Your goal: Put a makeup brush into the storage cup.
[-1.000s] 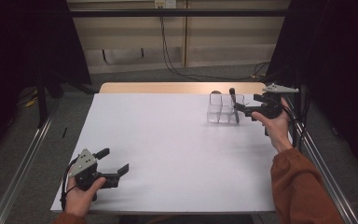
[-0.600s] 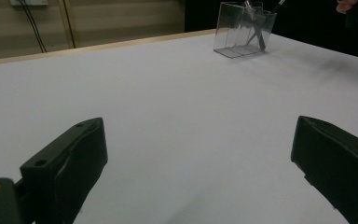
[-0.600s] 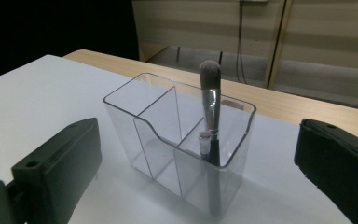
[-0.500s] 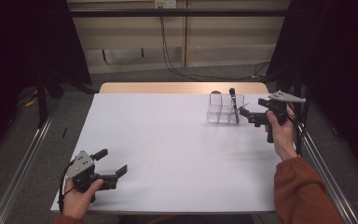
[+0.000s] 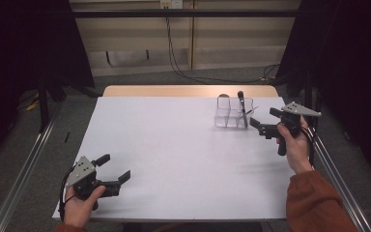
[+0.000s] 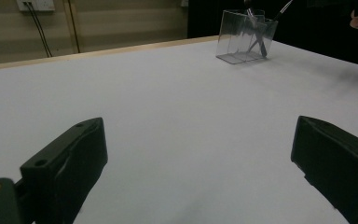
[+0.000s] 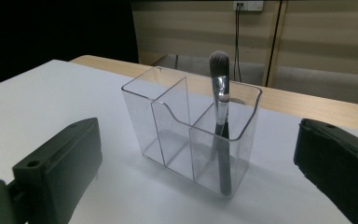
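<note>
Desk (image 5: 183, 159) first, white-topped and broad, with a strip of bare wood along its far edge. Out near the far right corner stood the clear plastic organizer (image 5: 234, 114), split into compartments; from the right gripper view it sat square ahead, its walls see-through. Right gripper (image 5: 264, 122) hovered just beside the organizer, on its right, jaws spread wide and holding nothing, the person's hand (image 5: 292, 145) wrapped around the handle, an orange sleeve (image 5: 319, 203) below. Left gripper (image 5: 113, 168) sat well apart from all that, low at the near left corner of the desk, jaws likewise parted and empty over bare white surface. And the smallest piece: the makeup brush (image 7: 220, 121), standing in the organizer's end compartment on the right gripper's side, dark handle down, silver ferrule and soft bristles poking up above the rim, leaning slightly against the wall.
</note>
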The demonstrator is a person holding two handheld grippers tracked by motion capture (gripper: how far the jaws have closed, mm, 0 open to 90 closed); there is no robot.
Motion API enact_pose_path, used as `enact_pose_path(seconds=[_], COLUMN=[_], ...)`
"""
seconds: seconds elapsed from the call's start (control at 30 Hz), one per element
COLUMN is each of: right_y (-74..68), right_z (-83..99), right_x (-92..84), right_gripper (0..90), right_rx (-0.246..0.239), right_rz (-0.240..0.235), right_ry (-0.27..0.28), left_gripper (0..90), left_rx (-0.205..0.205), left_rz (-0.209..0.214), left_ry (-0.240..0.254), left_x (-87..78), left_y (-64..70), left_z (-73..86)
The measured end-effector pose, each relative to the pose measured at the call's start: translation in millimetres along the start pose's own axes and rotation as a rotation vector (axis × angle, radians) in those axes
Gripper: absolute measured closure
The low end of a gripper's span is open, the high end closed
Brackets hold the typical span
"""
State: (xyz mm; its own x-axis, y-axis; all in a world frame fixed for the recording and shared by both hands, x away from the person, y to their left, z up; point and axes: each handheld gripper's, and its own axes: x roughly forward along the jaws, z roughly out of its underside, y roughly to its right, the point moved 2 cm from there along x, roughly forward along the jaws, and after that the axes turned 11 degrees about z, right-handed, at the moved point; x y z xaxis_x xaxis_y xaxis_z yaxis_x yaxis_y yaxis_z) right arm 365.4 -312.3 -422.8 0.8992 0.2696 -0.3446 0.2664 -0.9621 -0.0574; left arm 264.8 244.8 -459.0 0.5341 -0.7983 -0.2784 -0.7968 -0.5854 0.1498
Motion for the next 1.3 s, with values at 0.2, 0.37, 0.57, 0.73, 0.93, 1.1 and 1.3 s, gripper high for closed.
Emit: enact_pose_path(seconds=[0.2,0.37,0.57,0.73,0.93,1.1,1.3], right_y=[-4.1,-6.7,-11.3,-16.4,-24.2,-27.7,-32.5], right_z=[6.6,14.6,24.0,32.5,41.9,50.8,58.6], right_x=[-11.5,-20.3,-33.7,-42.6,-52.0,-57.3,-65.9], right_gripper=[0.3,0.4,0.5,0.8,0.6,0.7,0.8], right_rx=[-0.01,0.001,0.004,0.0,-0.004,-0.003,-0.001], right_rz=[0.008,0.011,0.007,-0.005,-0.01,0.003,-0.002], right_ry=[0.009,0.015,0.027,0.025,0.03,0.028,0.033], left_gripper=[3.5,3.5,3.5,3.4,3.3,3.3,3.3], left_rx=[0.007,0.004,0.004,0.004,0.004,-0.007,-0.011], left_rz=[0.002,0.0,0.001,0.005,0.001,-0.002,-0.019], left_ry=[-0.004,0.001,0.002,-0.001,-0.001,0.011,0.024], left_x=[0.1,-0.5,-0.6,-0.9,-2.7,-4.4,-9.9], left_y=[0.0,0.9,1.8,2.7,4.2,5.5,5.7], left_z=[-0.1,-0.1,-0.2,-0.5,-0.6,-0.3,0.1])
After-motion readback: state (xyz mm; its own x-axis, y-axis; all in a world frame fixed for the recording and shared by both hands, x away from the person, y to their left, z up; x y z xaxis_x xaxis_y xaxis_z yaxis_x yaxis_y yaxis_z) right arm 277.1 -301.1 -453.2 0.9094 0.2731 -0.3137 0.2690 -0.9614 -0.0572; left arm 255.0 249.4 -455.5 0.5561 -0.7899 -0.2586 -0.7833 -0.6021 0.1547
